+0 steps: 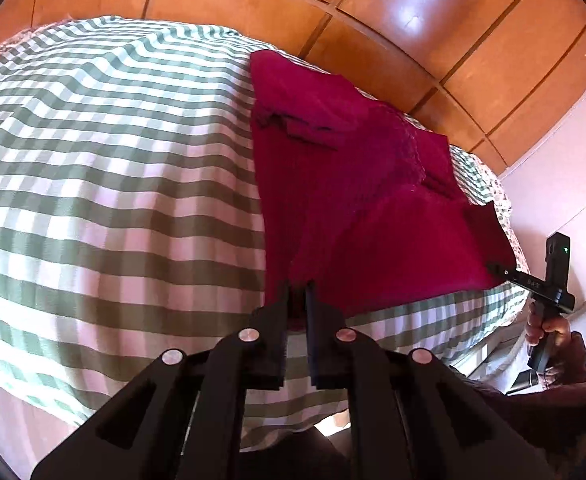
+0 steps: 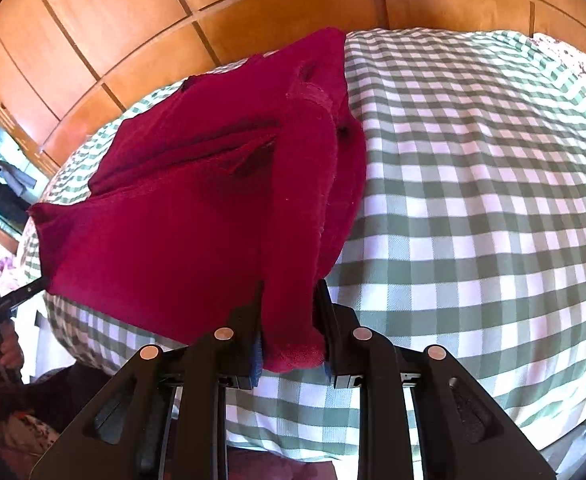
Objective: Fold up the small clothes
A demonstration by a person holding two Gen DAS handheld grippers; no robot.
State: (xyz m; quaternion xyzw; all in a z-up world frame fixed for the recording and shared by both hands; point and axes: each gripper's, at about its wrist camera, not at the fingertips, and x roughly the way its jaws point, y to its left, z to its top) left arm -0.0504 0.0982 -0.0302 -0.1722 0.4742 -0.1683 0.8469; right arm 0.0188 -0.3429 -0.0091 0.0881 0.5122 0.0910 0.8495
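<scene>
A dark red garment (image 1: pixel 357 184) lies on the green-and-white checked bed cover (image 1: pixel 113 168). My left gripper (image 1: pixel 297 292) is shut on the garment's near corner. My right gripper (image 2: pixel 289 300) is shut on a thick bunched edge of the same garment (image 2: pixel 197 208), which hangs down between its fingers. In the left wrist view the right gripper (image 1: pixel 497 270) pinches the garment's right corner. In the right wrist view the left gripper (image 2: pixel 43 280) holds the left corner. The near edge is lifted off the bed between both grippers.
The checked cover (image 2: pixel 473 184) spreads wide on both sides of the garment. Wooden wardrobe panels (image 1: pixel 433 28) stand behind the bed. The person's hand (image 1: pixel 545 328) holds the right gripper's handle beside the bed's right edge.
</scene>
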